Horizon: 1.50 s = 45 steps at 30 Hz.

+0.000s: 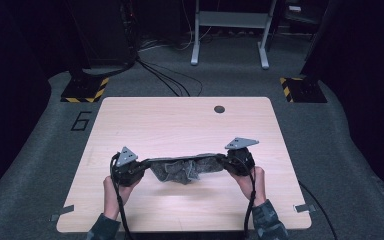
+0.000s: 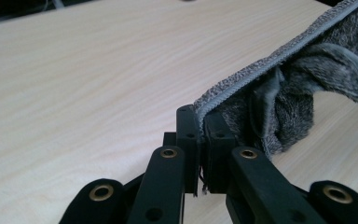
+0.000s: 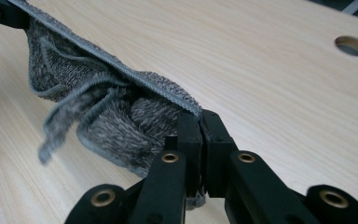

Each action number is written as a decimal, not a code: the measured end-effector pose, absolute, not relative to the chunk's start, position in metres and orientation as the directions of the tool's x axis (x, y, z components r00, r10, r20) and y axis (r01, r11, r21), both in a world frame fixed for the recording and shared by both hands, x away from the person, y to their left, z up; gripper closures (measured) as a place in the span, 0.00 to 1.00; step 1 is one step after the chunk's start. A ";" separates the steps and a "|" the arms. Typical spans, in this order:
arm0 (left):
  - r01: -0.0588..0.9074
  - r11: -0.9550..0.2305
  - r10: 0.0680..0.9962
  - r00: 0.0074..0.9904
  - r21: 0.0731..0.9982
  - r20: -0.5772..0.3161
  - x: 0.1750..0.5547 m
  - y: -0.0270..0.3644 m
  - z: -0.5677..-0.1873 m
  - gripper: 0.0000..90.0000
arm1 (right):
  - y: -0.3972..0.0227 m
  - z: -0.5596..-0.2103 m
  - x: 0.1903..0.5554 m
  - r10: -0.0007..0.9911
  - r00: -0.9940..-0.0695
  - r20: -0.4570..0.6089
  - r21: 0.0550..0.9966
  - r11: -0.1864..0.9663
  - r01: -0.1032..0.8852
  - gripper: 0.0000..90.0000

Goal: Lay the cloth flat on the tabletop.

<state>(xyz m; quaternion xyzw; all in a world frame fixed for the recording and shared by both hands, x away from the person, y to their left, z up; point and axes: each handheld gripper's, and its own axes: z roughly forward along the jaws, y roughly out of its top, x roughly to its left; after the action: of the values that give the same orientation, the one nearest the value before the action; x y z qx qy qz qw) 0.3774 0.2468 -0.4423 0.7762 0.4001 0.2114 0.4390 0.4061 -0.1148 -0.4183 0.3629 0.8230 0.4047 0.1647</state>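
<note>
- High view: I have the grey towel (image 1: 182,169) strung between the left gripper (image 1: 128,170) and right gripper (image 1: 238,161), sagging over the table (image 1: 180,120).
- Left gripper view: jaws clamped on the towel's hemmed edge.
- Right gripper view: jaws pinching the other corner. Pick-up done; spreading or folding remains.

A large dark "6" (image 1: 81,121) stands on the grey floor (image 1: 40,150), just off the far left corner of the worktop (image 1: 180,120). Yellow-and-black hazard stripes mark two black base plates on the floor: one far left (image 1: 85,91), beyond the "6", and one far right (image 1: 302,89). No other text, label or brand can be read.
</note>
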 end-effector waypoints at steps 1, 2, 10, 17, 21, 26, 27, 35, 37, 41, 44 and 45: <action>0.425 -0.297 0.807 0.591 0.855 -0.014 0.378 0.246 -0.438 0.96 | -0.116 -0.415 0.405 0.733 -0.680 0.013 0.791 0.408 0.456 0.98; 0.410 -0.302 0.807 0.591 0.861 0.002 0.378 0.246 -0.433 0.96 | -0.118 -0.411 0.405 0.735 -0.678 0.009 0.796 0.405 0.450 0.98; 0.428 -0.336 0.798 0.602 0.839 0.012 0.385 0.242 -0.434 0.96 | -0.121 -0.406 0.400 0.738 -0.675 -0.004 0.798 0.409 0.442 0.98; 0.499 -0.347 0.800 0.600 0.794 -0.027 0.387 0.243 -0.464 0.96 | -0.119 -0.439 0.401 0.732 -0.680 0.037 0.749 0.430 0.504 0.98; 0.510 -0.341 0.797 0.602 0.790 -0.044 0.388 0.247 -0.467 0.97 | -0.122 -0.448 0.402 0.729 -0.682 0.059 0.739 0.427 0.521 0.97; 0.503 -0.343 0.797 0.602 0.793 -0.037 0.388 0.246 -0.469 0.97 | -0.126 -0.453 0.400 0.721 -0.688 0.086 0.731 0.423 0.535 0.97; 0.509 -0.341 0.796 0.604 0.790 -0.046 0.387 0.245 -0.469 0.97 | -0.126 -0.454 0.399 0.720 -0.688 0.089 0.728 0.424 0.538 0.97; 0.506 -0.358 0.789 0.613 0.784 -0.035 0.394 0.241 -0.469 0.97 | -0.129 -0.458 0.401 0.723 -0.685 0.094 0.724 0.423 0.545 0.98; 0.501 -0.361 0.788 0.615 0.787 -0.031 0.404 0.240 -0.467 0.97 | -0.127 -0.454 0.408 0.727 -0.683 0.071 0.718 0.438 0.540 0.98; 0.501 -0.357 0.793 0.609 0.788 -0.028 0.447 0.238 -0.456 0.98 | -0.124 -0.437 0.445 0.742 -0.670 0.021 0.701 0.467 0.539 0.99; 0.452 -0.381 0.809 0.586 0.807 0.054 0.485 0.233 -0.424 0.98 | -0.119 -0.409 0.489 0.768 -0.640 -0.019 0.701 0.467 0.540 0.99; 0.432 -0.378 0.816 0.572 0.819 0.075 0.495 0.232 -0.408 0.98 | -0.117 -0.394 0.500 0.779 -0.627 -0.035 0.705 0.464 0.537 0.99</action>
<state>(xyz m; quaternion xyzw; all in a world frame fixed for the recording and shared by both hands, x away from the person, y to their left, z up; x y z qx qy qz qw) 0.4945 0.2324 -0.4084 0.7937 0.3932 0.2432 0.3953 0.5003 -0.1171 -0.3942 0.3931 0.8365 0.3370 0.1794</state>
